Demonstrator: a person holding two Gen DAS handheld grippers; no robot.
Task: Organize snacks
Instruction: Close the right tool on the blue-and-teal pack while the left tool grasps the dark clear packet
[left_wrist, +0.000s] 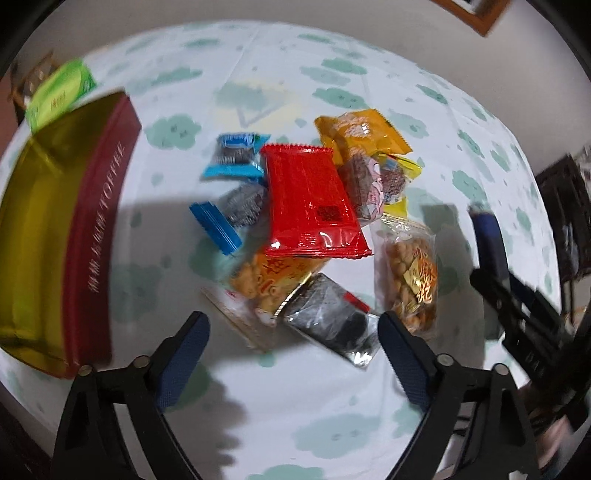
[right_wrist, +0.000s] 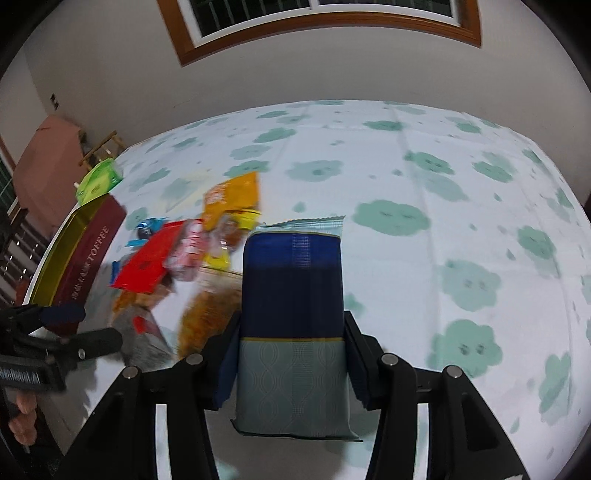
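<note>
1. My left wrist view looks steeply down, close over the snack pile (left_wrist: 314, 229).
2. My right wrist view faces across the table (right_wrist: 424, 184) toward the window (right_wrist: 325, 22).
3. Both share the pile and toffee tin (left_wrist: 92, 236).

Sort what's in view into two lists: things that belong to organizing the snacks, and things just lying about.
Part of the job:
- snack pile, red packet on top
- blue-grey packet clamped in the right hand-held gripper
- red toffee tin, open
- left hand-held gripper, open over the pile

Lying about:
- green box
- cloud-print cloth
- window
</note>
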